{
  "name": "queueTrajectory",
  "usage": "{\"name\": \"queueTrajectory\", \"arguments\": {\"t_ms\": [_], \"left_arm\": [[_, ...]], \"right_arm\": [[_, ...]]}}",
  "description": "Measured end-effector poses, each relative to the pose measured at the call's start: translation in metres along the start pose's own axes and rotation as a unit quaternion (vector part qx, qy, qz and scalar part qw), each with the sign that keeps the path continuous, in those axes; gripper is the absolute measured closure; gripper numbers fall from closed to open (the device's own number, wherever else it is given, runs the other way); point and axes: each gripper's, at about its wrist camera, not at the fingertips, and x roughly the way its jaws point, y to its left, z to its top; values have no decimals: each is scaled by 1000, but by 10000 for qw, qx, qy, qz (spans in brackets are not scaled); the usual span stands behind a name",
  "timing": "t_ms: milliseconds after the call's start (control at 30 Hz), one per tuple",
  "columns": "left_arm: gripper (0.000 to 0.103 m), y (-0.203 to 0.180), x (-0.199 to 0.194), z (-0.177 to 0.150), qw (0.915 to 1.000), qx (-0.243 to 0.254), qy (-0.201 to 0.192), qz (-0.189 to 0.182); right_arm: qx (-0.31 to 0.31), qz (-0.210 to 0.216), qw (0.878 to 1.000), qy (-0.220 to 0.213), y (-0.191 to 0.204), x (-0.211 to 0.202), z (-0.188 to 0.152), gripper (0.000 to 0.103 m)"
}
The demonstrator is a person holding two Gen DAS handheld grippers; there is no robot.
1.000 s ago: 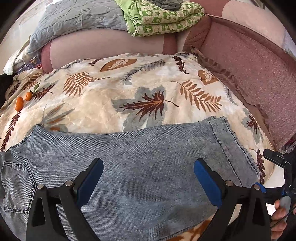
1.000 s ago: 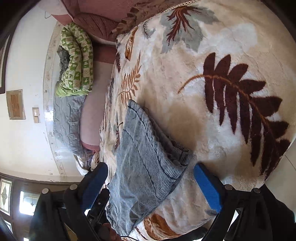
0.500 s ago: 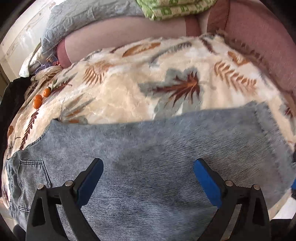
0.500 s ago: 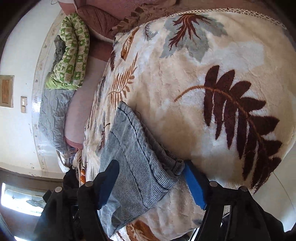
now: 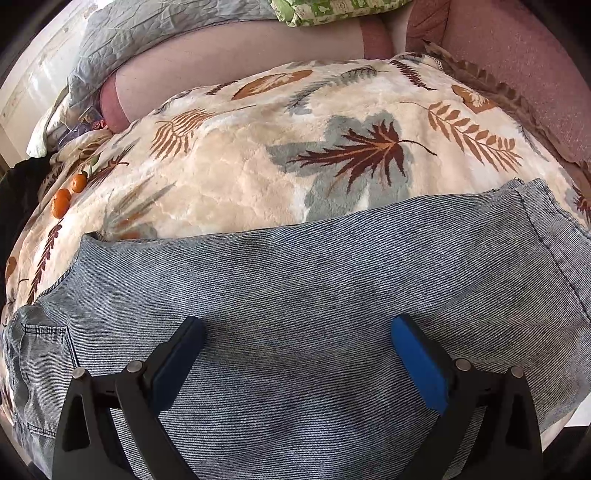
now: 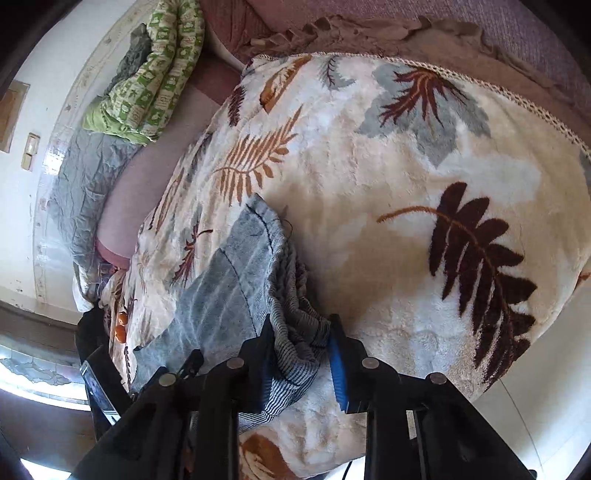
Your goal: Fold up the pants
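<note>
- Pants [image 5: 295, 295] of pale blue denim are laid flat across a leaf-patterned blanket [image 5: 240, 184], directly below the left gripper [image 5: 295, 354]; a back pocket is seen at the left edge of the left wrist view.
- The left gripper is held wide apart above the denim, with nothing clamped between its blue pads [image 5: 417, 365].
- The right gripper [image 6: 301, 354] is closing, and the bunched hem end of the pants [image 6: 295, 325] is caught between its jaws and lifted slightly off the blanket [image 6: 369, 221].
- Small orange fruits [image 5: 66, 195] are seen on the blanket near its left edge.
- Beyond the blanket, a pink cushion [image 5: 221, 62] is visible, with a folded green quilt [image 6: 155, 81] and a grey quilt [image 5: 147, 33] resting on it.
</note>
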Motion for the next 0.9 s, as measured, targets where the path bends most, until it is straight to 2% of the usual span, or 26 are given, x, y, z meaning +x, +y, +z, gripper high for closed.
{"name": "queueTrajectory", "arguments": {"t_ms": [133, 267, 333, 367, 400, 467, 533, 633, 700, 733, 767, 800, 833, 867, 900], "left_arm": [[1, 7, 1, 2, 9995, -174, 48, -264], [6, 27, -5, 3, 9954, -427, 73, -860], [24, 53, -14, 1, 9874, -882, 80, -1313], [26, 73, -20, -3, 9802, -1205, 100, -1569], [26, 96, -27, -9, 9737, -1542, 70, -1673], [26, 147, -45, -26, 9642, -2118, -166, -1585], [26, 198, -61, -46, 9597, -2490, -378, -1245], [26, 258, -77, -80, 9544, -2844, -504, -760], [26, 283, -85, -99, 9525, -2961, -528, -467], [26, 290, -86, -106, 9523, -2978, -518, -408], [26, 296, -89, -110, 9526, -2976, -510, -371], [26, 298, -92, -113, 9532, -2956, -520, -360], [26, 297, -95, -116, 9540, -2918, -553, -403], [26, 295, -99, -115, 9549, -2872, -590, -471], [26, 290, -103, -113, 9559, -2816, -630, -553]], "right_arm": [[-628, -112, 9976, -249, 49, -17, -2, 76], [-1561, -70, 9862, -556, 124, -34, -22, 76], [-2134, 29, 9747, -662, 169, -39, -44, 76], [-2465, 81, 9665, -717, 192, -41, -59, 76], [-2790, 130, 9572, -754, 212, -40, -76, 76], [-3428, 230, 9366, -693, 248, -30, -117, 76], [-3965, 296, 9164, -467, 271, -8, -161, 76], [-4474, 266, 8938, 141, 281, 45, -222, 76], [-4771, 44, 8773, 526, 279, 86, -255, 76], [-4730, 16, 8772, 829, 274, 107, -265, 72], [-4615, 27, 8820, 950, 268, 120, -270, 69], [-4559, 152, 8867, 760, 265, 118, -270, 69], [-4450, 433, 8912, 766, 263, 114, -265, 59], [-4217, 797, 8974, 1025, 259, 110, -258, 39], [-3893, 1131, 9062, 1201, 254, 104, -249, 33]]}}
